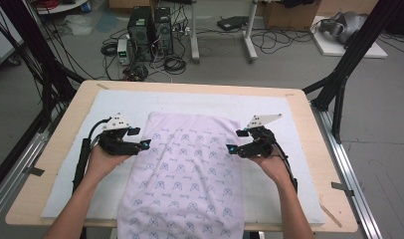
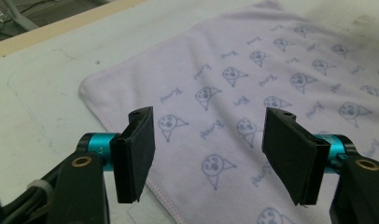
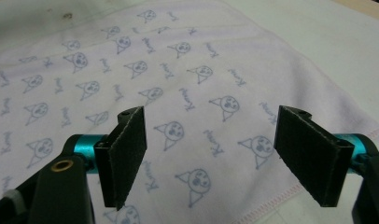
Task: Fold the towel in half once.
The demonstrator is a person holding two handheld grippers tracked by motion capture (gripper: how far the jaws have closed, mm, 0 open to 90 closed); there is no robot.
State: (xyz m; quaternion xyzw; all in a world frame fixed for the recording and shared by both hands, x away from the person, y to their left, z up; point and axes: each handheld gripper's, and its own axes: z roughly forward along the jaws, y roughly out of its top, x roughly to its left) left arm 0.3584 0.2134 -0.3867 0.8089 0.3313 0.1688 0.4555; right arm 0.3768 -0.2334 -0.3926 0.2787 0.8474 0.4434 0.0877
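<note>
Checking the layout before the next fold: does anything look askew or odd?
Only slightly: the towel lies flat and smooth on the white mat, but its near end hangs over the table's front edge. No stains or tears show.

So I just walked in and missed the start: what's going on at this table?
A person holds tongs in each hand over a pale printed towel spread flat on a white mat, its near end hanging off the table edge. The left tongs sit at the towel's left edge, the right tongs at its right edge. Both are open and hold nothing; the gripper views show the cloth lying under the jaws, not pinched.
</note>
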